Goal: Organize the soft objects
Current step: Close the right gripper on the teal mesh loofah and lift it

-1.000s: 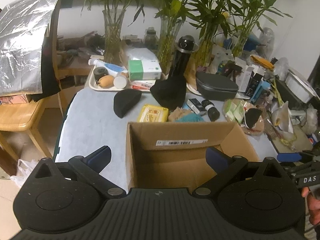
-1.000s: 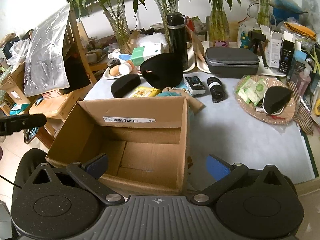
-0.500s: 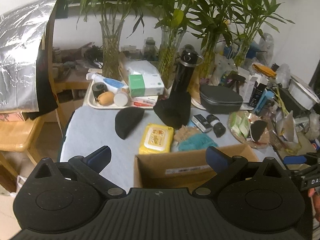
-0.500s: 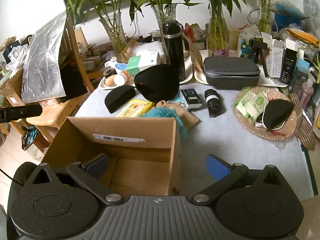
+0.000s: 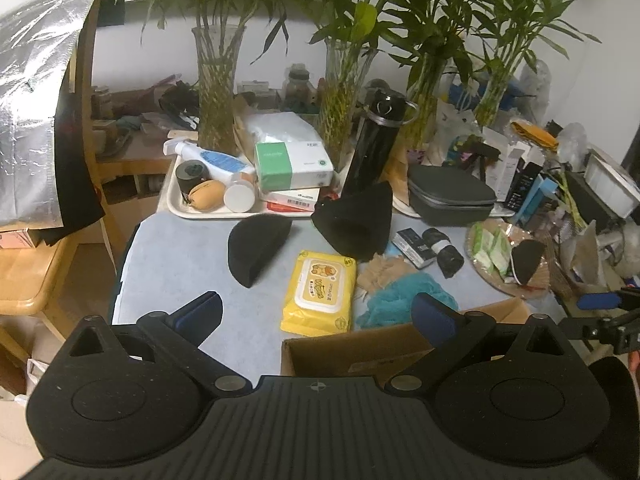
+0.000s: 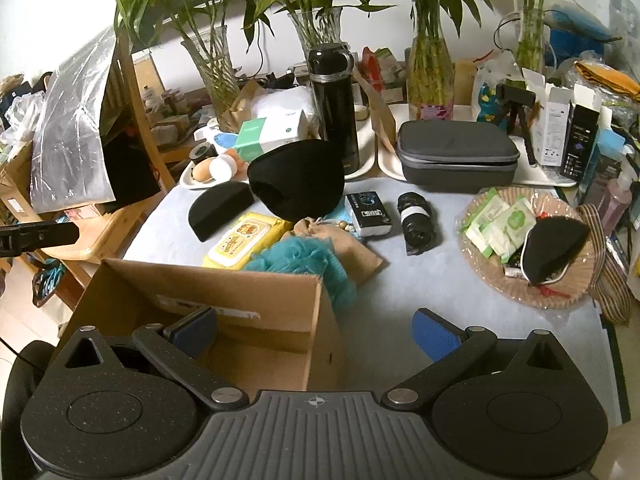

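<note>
Two grippers, both with jaws spread wide and holding nothing: the left gripper [image 5: 316, 312] hangs over the table's near left part, the right gripper [image 6: 314, 330] over the open brown cardboard box [image 6: 224, 312] and the pale blue tabletop [image 6: 420, 280] beside it. Just beyond the box's far wall lies a fluffy teal bath pouf [image 6: 304, 260], touching a tan drawstring cloth bag [image 6: 340, 240] and a yellow pack of wet wipes [image 5: 322, 292]. Farther back sit a black half-moon foam pad [image 5: 256, 248] and a black knit beanie [image 6: 298, 178], with a round woven tray [image 6: 560, 292] well off to the right
</note>
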`<state>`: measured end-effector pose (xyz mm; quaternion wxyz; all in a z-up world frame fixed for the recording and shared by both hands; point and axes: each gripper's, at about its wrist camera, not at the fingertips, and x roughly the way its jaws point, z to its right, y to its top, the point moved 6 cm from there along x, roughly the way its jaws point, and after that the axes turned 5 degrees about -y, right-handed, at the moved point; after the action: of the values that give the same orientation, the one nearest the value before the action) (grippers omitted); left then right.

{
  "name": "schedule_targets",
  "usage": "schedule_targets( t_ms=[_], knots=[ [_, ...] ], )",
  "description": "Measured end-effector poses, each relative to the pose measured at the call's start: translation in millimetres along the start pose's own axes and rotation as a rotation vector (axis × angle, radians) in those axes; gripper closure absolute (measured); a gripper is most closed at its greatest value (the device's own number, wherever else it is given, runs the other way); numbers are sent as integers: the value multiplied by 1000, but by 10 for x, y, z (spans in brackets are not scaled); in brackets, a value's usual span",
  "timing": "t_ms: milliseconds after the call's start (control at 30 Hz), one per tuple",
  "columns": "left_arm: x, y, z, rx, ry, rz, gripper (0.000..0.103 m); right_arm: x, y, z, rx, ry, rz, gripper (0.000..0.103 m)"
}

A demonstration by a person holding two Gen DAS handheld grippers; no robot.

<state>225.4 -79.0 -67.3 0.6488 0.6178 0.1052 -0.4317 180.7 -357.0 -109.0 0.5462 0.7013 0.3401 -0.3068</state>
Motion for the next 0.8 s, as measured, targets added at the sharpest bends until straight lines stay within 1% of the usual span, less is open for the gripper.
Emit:
schedule_targets(
  t_ms=[133,267,467,633,733,800],
  knots=[
    [-7,14,16,-7,-19,8,0,92,111,9,1,21,-10,0],
    [-12,2,5,-6,-22,5,0,210,262,0,-33,22,-17,0],
    [-64,-7,-64,-38,-26,19,0,488,533,8,-90,96,-51,0],
    [-62,-48,-128,-63,-22,13,0,894,686,27,-100,171,-134,1],
    [-50,-75,-164,-74,-18,5,0,1200,696,14,-94,207,-218,12],
    [-35,-100,-190,-86,-17,-2,0,1382,691,-25,-94,248,-275,12]
  ],
)
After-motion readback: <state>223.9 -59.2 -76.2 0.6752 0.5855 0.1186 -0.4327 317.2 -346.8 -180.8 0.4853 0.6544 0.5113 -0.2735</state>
